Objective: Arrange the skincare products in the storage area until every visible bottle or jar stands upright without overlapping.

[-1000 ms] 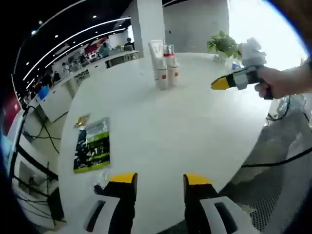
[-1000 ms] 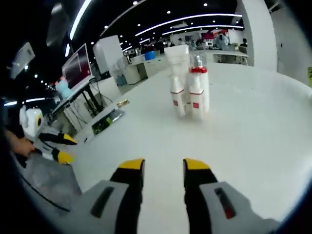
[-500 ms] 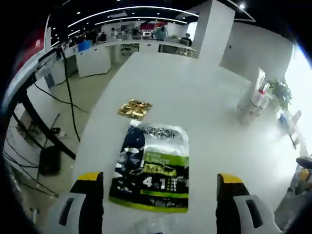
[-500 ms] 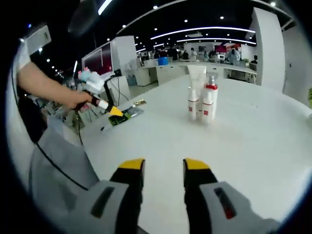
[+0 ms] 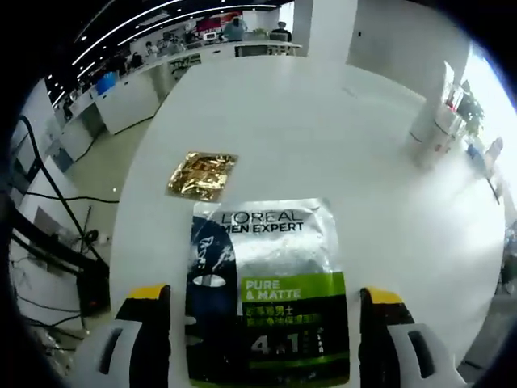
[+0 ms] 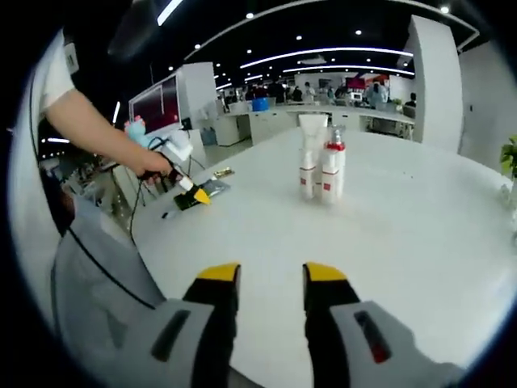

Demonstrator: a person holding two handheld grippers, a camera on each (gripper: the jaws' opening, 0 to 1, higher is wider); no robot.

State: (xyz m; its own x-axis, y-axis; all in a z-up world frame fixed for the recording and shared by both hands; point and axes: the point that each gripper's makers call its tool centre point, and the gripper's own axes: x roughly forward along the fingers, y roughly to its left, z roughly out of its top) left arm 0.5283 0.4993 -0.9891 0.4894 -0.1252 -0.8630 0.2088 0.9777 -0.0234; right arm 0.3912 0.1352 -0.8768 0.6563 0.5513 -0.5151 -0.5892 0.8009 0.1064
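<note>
Hovering wide open and empty, the left tongs (image 5: 258,295) sit over a flat face mask packet (image 5: 266,295) on the white desk (image 5: 323,129), a gold sachet (image 5: 202,175) beside it. The right tongs (image 6: 260,275) gape a little, empty. Far off, the tube (image 6: 310,158) and pump bottle (image 6: 334,170) already stand up; packets remain

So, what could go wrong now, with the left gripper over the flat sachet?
1. The sachet lies flat on the table, between the open jaws of the left gripper; a thin packet like this may slip or crumple instead of being picked up.
2. It lies close to the table edge and could be pushed off.
3. The gold packet sits just beyond it and could be knocked.
</note>
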